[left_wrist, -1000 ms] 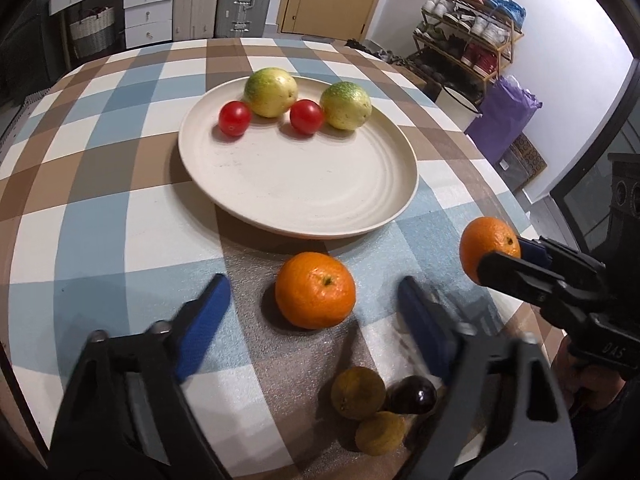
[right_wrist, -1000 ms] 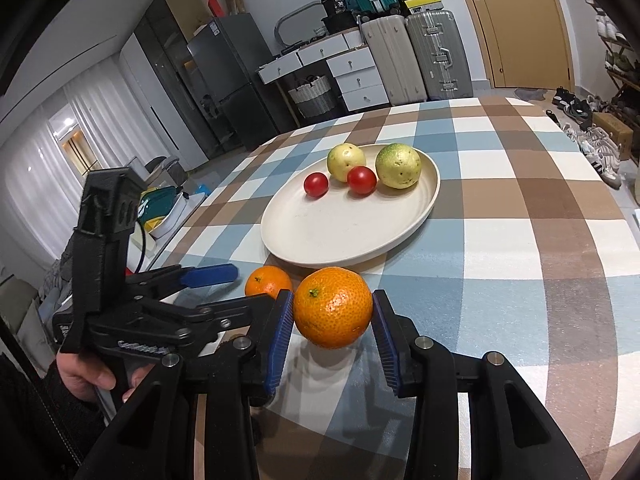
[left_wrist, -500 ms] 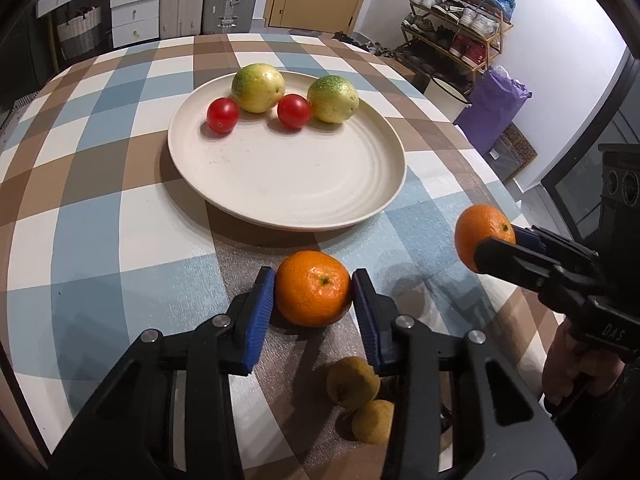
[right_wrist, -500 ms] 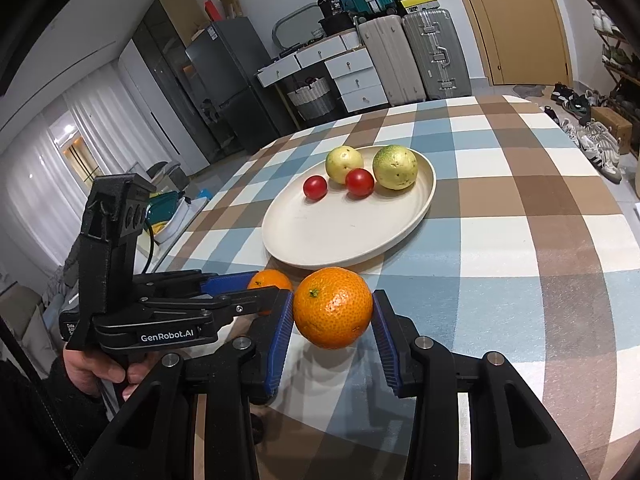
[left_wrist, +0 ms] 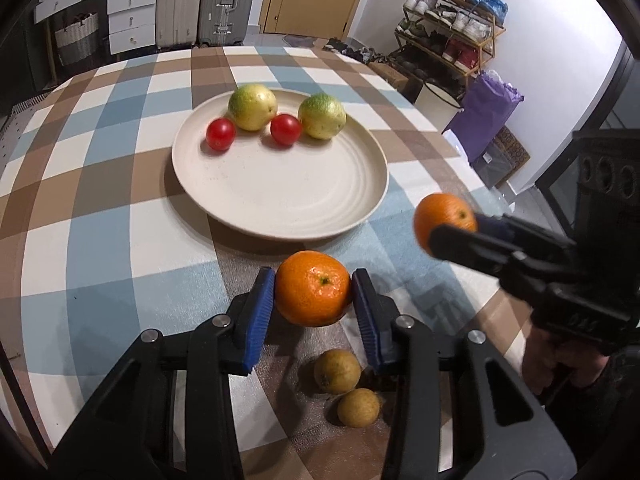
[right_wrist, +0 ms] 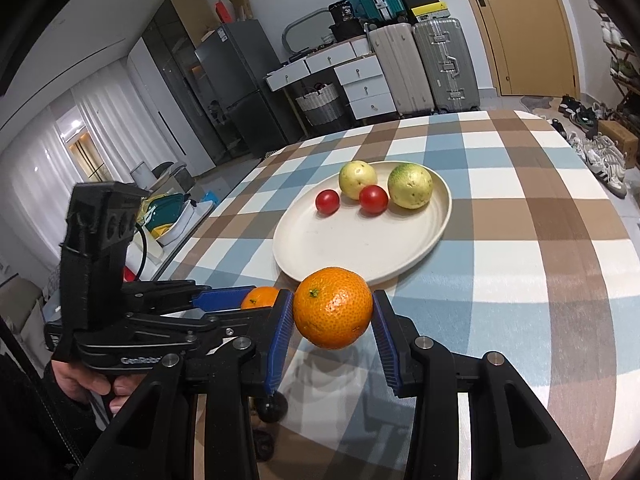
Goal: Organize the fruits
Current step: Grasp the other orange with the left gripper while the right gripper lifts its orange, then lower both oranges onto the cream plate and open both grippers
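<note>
We see a round surface (left_wrist: 100, 216) under a blue, brown and white checked cloth, and on it a wide cream plate (left_wrist: 288, 196) set toward the far side. On the far part of the plate lie two yellow-green fruits (left_wrist: 253, 106) with two small red tomatoes (left_wrist: 220, 133) just beside them. Our left tongs (left_wrist: 314, 308) are clamped on an orange (left_wrist: 313, 288) just near of the plate's near rim; we cannot tell whether it touches the cloth. Our right tongs (right_wrist: 332, 320) grip a second orange (right_wrist: 333, 313), held clear above the cloth with its shadow below, near the plate's near edge and to the right of the first. Nearest to us, below the left tongs, two small brownish-yellow fruits (left_wrist: 337, 371) sit close together on the cloth.
</note>
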